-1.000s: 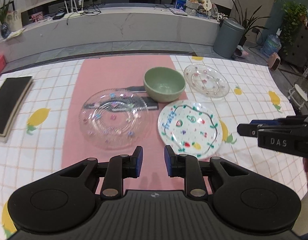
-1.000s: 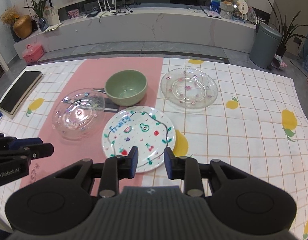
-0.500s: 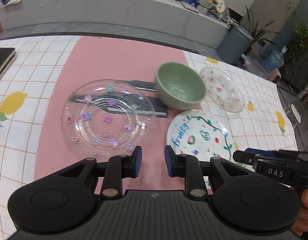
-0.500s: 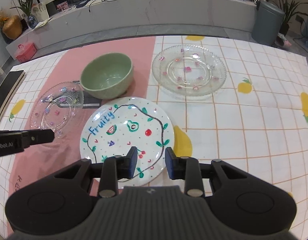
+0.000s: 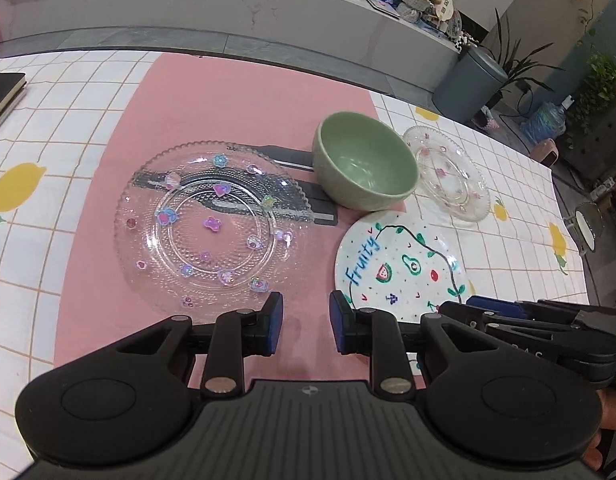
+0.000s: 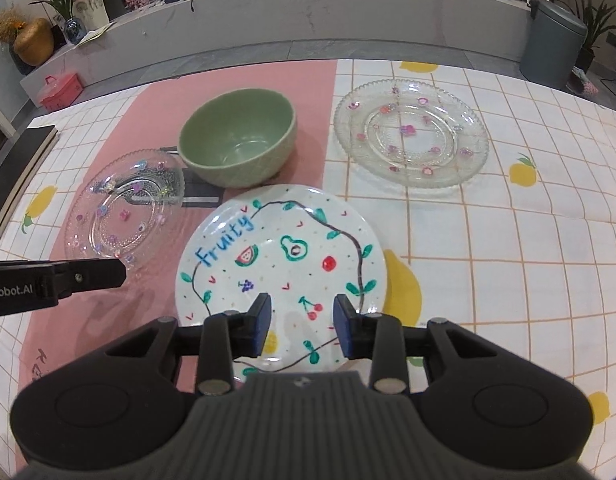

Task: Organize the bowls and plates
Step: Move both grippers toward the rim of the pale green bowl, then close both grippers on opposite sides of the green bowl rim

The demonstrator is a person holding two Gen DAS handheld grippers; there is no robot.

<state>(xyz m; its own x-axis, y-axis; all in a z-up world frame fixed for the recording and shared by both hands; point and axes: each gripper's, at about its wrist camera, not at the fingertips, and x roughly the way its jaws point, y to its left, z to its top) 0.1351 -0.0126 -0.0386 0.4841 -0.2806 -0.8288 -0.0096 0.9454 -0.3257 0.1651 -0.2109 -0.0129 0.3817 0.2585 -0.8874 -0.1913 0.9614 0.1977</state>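
Four dishes lie on the table. A clear glass plate with flower stickers (image 5: 212,228) sits on the pink runner, just beyond my left gripper (image 5: 306,320), which is open a little over bare runner. A green bowl (image 5: 365,164) stands behind it. The white "Fruity" plate (image 6: 280,264) lies under my right gripper (image 6: 302,320); its jaws are opening above the plate's near part, pressing on nothing. A second clear glass plate (image 6: 411,136) lies at the far right. The glass plate (image 6: 124,208) and the bowl (image 6: 238,144) show at the left in the right wrist view.
Dark flat pieces (image 5: 292,156) lie partly under the left glass plate and beside the bowl. A black book (image 5: 4,92) lies at the table's left edge. The lemon-print cloth (image 6: 507,260) is bare at the right. A grey bin (image 6: 551,44) stands on the floor beyond.
Both grippers have come down and closer to the dishes, the left by the glass plate, the right over the Fruity plate. The right jaws stand wider than before.
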